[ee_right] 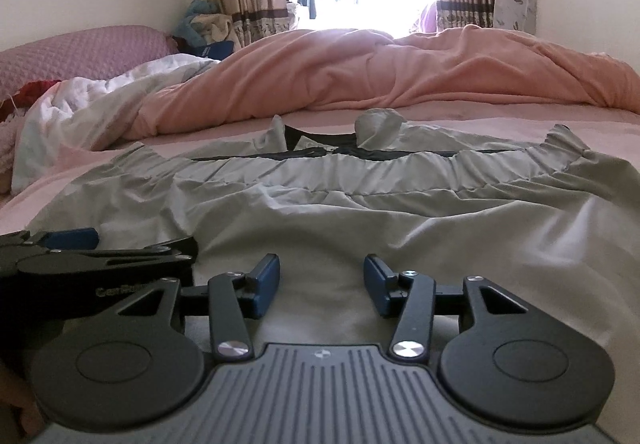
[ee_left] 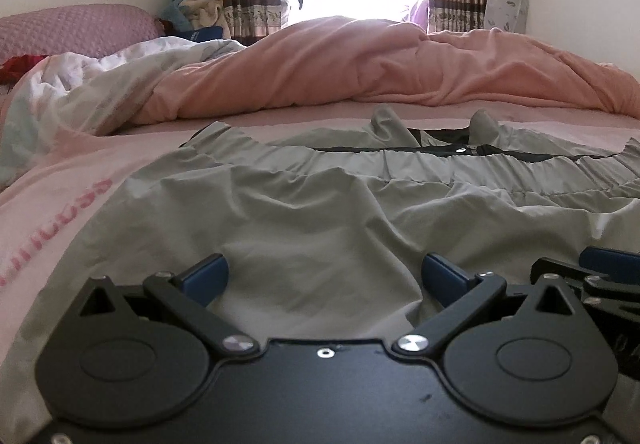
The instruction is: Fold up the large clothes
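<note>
Both the left tool point(ee_left: 325, 278) and right tool point(ee_right: 321, 286) hover spread, empty, over the thin, limp grey garment point(ee_left: 320, 212), likely best pinched at its near hem.

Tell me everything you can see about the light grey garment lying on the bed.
The grey garment is a large piece of thin, smooth-looking fabric, pale grey with a dark band and a gathered seam across its far part. It lies spread out but heavily wrinkled on the pink bedsheet, short of the bunched pink duvet. Two points of fabric stick up at its far edge. The left gripper and right gripper sit low over its near edge, fingers open, holding nothing.
</note>
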Demonstrator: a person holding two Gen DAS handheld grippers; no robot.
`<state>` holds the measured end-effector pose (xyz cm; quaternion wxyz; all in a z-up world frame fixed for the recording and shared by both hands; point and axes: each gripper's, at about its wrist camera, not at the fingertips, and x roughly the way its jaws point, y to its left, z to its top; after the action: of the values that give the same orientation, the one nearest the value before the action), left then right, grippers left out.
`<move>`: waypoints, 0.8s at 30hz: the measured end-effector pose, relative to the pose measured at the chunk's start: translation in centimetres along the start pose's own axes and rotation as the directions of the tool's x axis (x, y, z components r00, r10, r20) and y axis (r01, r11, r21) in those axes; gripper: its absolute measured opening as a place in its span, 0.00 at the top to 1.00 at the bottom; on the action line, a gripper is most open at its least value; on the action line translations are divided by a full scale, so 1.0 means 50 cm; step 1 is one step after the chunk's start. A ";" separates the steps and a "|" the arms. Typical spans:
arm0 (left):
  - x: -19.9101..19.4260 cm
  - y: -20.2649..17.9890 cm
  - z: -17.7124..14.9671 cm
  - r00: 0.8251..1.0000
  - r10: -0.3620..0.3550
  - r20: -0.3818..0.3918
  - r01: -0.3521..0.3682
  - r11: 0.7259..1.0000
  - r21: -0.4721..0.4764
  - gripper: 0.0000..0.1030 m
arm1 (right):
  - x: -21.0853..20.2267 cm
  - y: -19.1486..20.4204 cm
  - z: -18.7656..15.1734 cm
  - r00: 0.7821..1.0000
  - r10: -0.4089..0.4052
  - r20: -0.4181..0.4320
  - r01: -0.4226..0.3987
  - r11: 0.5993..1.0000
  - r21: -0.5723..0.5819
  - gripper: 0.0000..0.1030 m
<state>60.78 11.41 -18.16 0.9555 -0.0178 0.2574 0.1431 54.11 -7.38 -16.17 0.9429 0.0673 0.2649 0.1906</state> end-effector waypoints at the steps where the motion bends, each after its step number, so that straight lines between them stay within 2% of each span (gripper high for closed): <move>1: 0.001 0.002 0.001 1.000 -0.005 0.000 0.005 1.000 -0.001 0.00 | -0.003 -0.004 -0.001 1.000 -0.008 0.001 0.008 1.000 -0.002 0.49; 5: 0.002 0.003 0.000 1.000 -0.005 0.004 0.005 1.000 0.000 0.00 | 0.007 -0.040 0.004 1.000 -0.011 0.013 0.010 0.998 0.069 0.49; 15: 0.004 0.003 0.000 1.000 -0.012 0.000 0.012 1.000 -0.002 0.00 | 0.003 -0.037 0.010 0.995 -0.095 -0.006 0.095 0.994 -0.047 0.49; 17: 0.003 0.011 0.002 1.000 -0.023 0.001 0.023 0.999 0.023 0.00 | -0.004 -0.049 0.012 0.979 -0.206 0.002 0.205 0.972 -0.111 0.48; 19: 0.001 0.029 0.004 1.000 -0.017 0.016 0.017 0.998 0.054 0.00 | -0.009 -0.078 0.012 0.946 -0.324 0.020 0.324 0.935 -0.148 0.45; 21: 0.001 0.061 0.005 0.999 -0.048 0.015 0.048 0.998 0.028 0.00 | -0.019 -0.132 0.016 0.924 -0.381 0.015 0.380 0.919 -0.105 0.43; 22: -0.002 0.079 0.004 0.998 -0.054 0.023 0.054 0.999 0.000 0.00 | -0.028 -0.163 0.019 0.920 -0.391 0.006 0.390 0.919 -0.058 0.43; 23: -0.013 0.095 -0.001 0.999 0.001 0.048 0.001 0.999 -0.041 0.00 | -0.038 -0.196 0.022 0.919 -0.395 0.003 0.395 0.919 -0.006 0.46; 24: -0.024 0.103 -0.005 0.991 0.108 0.073 -0.104 0.993 -0.063 0.00 | -0.049 -0.225 0.024 0.916 -0.402 0.002 0.402 0.915 0.039 0.49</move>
<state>58.20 16.00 -17.57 0.9547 -0.0267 0.2171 0.2016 56.46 -18.69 -16.57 0.9618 0.0300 0.2718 -0.0124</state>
